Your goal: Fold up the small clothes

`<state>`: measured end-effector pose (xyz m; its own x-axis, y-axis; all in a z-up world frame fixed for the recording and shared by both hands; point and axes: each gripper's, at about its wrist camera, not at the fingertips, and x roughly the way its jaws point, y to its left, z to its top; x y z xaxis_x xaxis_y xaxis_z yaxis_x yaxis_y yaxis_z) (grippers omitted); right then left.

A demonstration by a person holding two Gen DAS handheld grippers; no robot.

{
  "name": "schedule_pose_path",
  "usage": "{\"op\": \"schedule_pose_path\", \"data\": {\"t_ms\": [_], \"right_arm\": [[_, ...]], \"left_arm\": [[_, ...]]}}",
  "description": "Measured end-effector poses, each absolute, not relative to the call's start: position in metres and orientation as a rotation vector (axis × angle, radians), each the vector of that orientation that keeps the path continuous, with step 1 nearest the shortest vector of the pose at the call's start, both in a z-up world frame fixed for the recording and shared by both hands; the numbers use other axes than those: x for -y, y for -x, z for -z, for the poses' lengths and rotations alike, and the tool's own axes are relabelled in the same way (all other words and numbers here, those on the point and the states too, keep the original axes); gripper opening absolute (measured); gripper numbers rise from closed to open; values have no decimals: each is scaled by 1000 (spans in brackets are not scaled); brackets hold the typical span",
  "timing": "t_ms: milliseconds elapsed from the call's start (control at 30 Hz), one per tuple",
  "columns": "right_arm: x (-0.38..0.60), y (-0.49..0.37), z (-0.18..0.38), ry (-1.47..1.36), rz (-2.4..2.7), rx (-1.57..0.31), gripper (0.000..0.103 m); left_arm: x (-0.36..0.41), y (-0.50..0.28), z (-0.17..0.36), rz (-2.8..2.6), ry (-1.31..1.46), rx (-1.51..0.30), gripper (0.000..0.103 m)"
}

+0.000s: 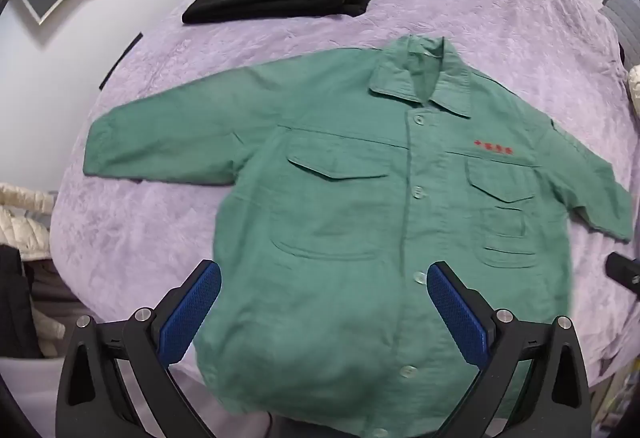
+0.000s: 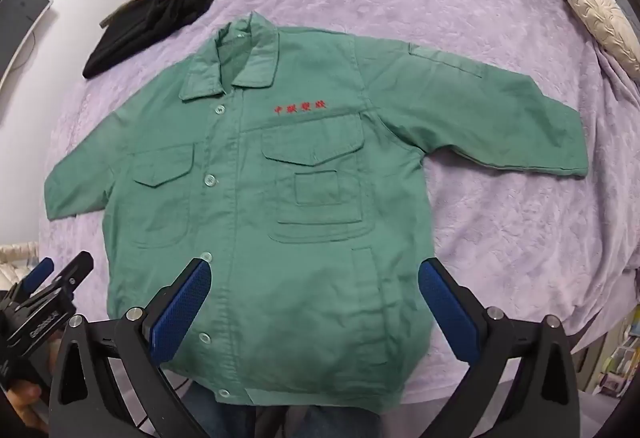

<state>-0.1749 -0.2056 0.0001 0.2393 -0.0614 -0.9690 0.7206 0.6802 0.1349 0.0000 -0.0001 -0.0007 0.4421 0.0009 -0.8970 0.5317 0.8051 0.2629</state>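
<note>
Green shirt lies flat, front up and buttoned, sleeves spread, on the purple blanket. No fold made yet; judged the starting step. Left gripper and right gripper hover over the near hem, jaws wide, holding nothing. Next move likely calls for pinching a sleeve or side edge. Red embroidered characters on the chest; too small to read.

L tool open, R tool open, empty

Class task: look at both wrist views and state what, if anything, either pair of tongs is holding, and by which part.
Nothing is held. The left tongs and right tongs both hang open above the hem end of the green shirt, which lies flat and unfolded.
</note>
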Motion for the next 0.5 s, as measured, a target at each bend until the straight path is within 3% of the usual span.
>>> {"op": "schedule_pose_path", "data": {"t_ms": [200,267,500], "right_arm": [[207,180,3,-687,586,-1147,103],[201,176,5,-726,598,-1151,103],[190,146,-4,-615,609,-1202,103]], "left_arm": [[11,35,-6,432,-522,-1098,103],[10,19,-17,501,-465,-1197,103],[9,-7,-17,508,-417,-1243,103]]}}
